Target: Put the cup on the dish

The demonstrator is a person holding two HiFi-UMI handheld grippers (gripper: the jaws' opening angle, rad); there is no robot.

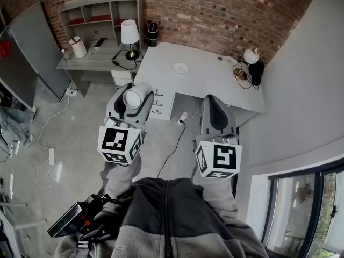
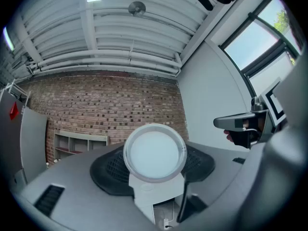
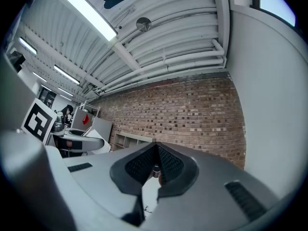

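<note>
A white cup is held in the air, lying on its side between the jaws of my left gripper, which is shut on it. In the left gripper view the cup's round end fills the gap of the left gripper. The small white dish lies on the white desk, well ahead of both grippers. My right gripper hovers to the right at the desk's near edge, and its jaws meet with nothing between them. In its own view the right gripper points at the brick wall.
A grey desk with two white lamps and a shelf stands at the left. A black bottle and a dark lamp sit on the white desk. Drawers are under it. Cables trail over the floor.
</note>
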